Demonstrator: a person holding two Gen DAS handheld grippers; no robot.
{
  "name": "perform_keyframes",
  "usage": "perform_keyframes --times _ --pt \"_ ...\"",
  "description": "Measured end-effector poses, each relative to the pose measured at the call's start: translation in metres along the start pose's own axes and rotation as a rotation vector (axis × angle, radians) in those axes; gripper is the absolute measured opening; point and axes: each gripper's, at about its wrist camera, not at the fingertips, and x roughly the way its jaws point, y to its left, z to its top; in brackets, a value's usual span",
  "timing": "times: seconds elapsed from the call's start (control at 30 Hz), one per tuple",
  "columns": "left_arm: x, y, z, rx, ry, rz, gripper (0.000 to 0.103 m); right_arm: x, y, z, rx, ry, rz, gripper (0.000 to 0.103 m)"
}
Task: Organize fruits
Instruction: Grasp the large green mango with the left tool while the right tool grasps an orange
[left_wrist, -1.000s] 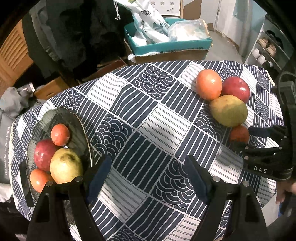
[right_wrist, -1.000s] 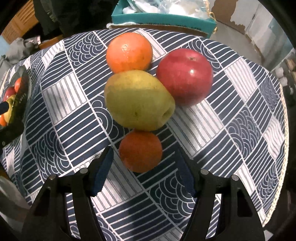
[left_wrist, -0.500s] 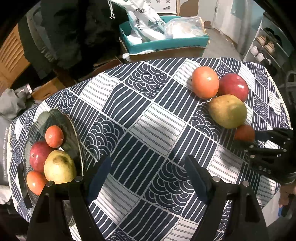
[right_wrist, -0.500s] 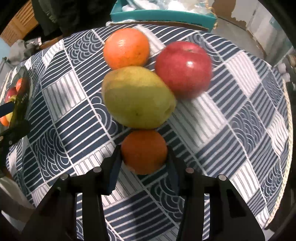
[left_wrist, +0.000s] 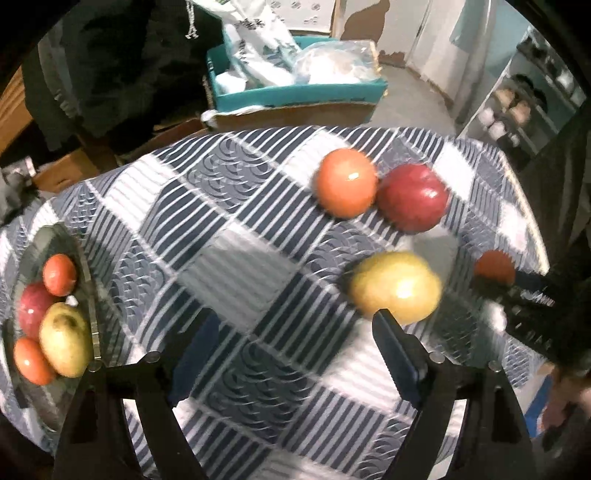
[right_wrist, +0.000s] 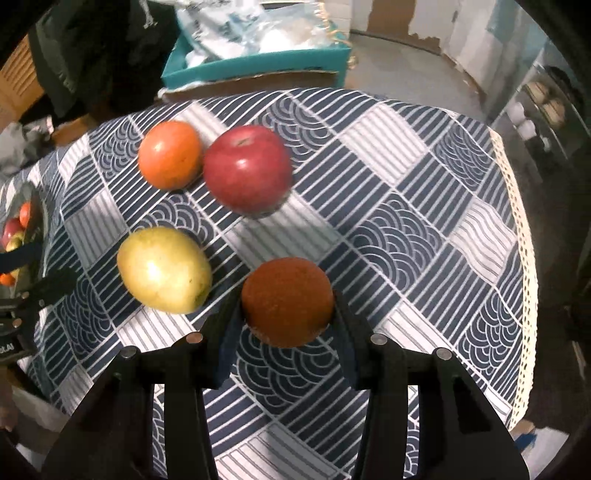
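L wrist view: left tool (left_wrist: 295, 343) was opening, empty, over the bench (left_wrist: 236, 266); pear (left_wrist: 397, 286) at its 1 o'clock, plate (left_wrist: 86, 258) at 9.

R wrist view: right tool (right_wrist: 286, 332) clamped the small orange (right_wrist: 287, 301). Best carry level, w/ grip firm, clear of pear (right_wrist: 164, 269) at 9.

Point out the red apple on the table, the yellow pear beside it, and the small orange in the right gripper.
Red apple (right_wrist: 247, 170): right wrist view, middle of its skin.
Yellow pear (right_wrist: 164, 269): right wrist view, centre of its side.
Small orange (right_wrist: 287, 301): right wrist view, its upper face.
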Motion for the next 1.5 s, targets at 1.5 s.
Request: perform_keyframes --times 1.5 --pt "0.086 -0.065 0.018 0.032 0.098 -0.117 0.088 0.018 -0.032 -0.002 0.103 0.017 0.051 0.045"
